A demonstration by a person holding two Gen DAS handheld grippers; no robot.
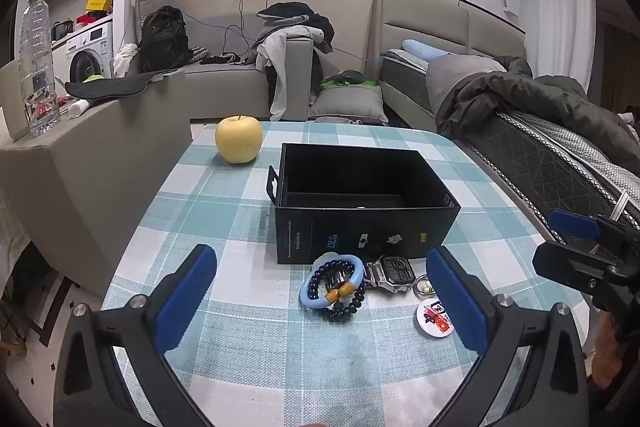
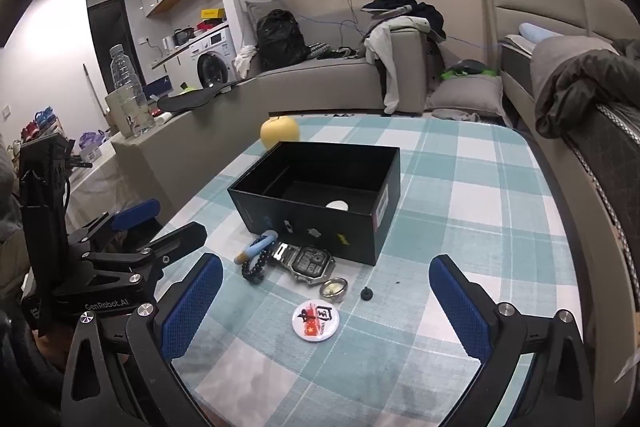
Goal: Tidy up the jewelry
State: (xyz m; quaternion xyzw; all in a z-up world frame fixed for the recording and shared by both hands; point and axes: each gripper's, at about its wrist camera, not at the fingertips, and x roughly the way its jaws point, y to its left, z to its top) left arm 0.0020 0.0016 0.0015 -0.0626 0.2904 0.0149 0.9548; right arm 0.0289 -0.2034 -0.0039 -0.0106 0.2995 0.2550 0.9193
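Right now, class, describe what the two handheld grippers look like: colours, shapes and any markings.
Both are alike. The left gripper and right gripper each have two black angular plastic arms with triangular cut-outs and silver round bolts. The fingers carry long blue pads with a fine diamond texture. In the right wrist view, the left gripper's black body bears white lettering, "GenRobot.AI". No cables or sleeves show clearly.
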